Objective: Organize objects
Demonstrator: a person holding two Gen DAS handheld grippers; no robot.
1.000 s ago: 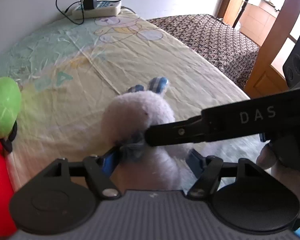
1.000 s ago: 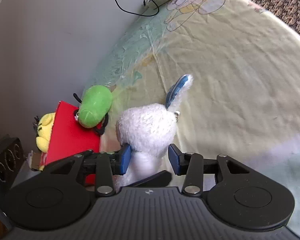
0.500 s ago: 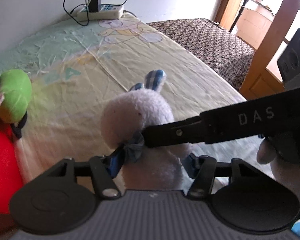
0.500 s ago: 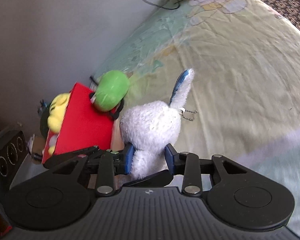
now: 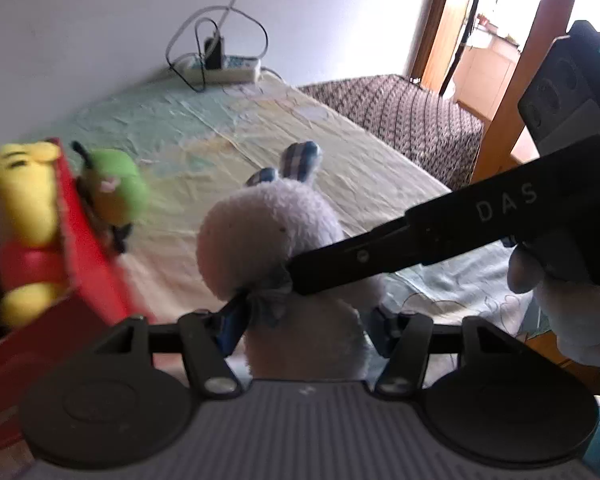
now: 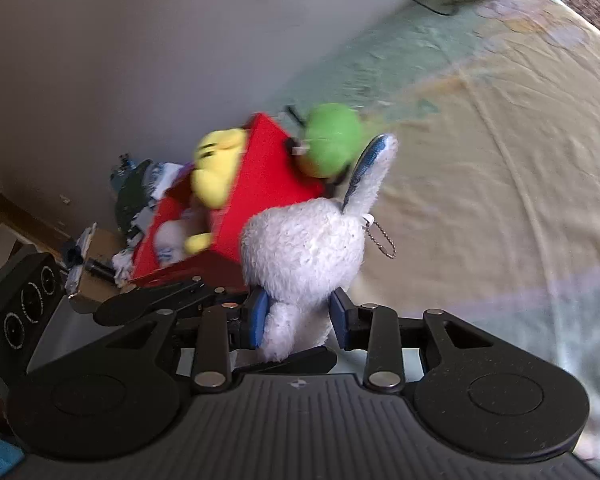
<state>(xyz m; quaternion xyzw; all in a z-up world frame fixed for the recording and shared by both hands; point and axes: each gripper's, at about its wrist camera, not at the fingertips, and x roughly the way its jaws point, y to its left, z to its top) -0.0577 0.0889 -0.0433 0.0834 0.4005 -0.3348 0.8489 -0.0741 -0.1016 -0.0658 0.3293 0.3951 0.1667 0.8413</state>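
Observation:
A white plush rabbit (image 5: 268, 232) with blue checked ears and a bow is held above the bed by both grippers. My left gripper (image 5: 304, 328) is shut on its lower body. My right gripper (image 6: 298, 316) is shut on its body below the head; the rabbit (image 6: 304, 248) has a ball chain hanging from it. The right gripper's arm crosses the left wrist view at the rabbit's neck. A red box (image 5: 88, 248) stands at the left with a yellow bear plush (image 5: 24, 216) inside and a green plush (image 5: 116, 188) on its rim. The box (image 6: 260, 176) also shows in the right wrist view.
The bed has a pale yellow and green cartoon sheet (image 5: 228, 132). A power strip with cables (image 5: 224, 68) lies at the far end by the wall. A brown patterned blanket (image 5: 404, 112) lies to the right. Clutter (image 6: 136, 192) sits behind the red box.
Both grippers have carried the rabbit up and to the left, nearer the red box. The box's inside and the yellow bear have come into the left wrist view.

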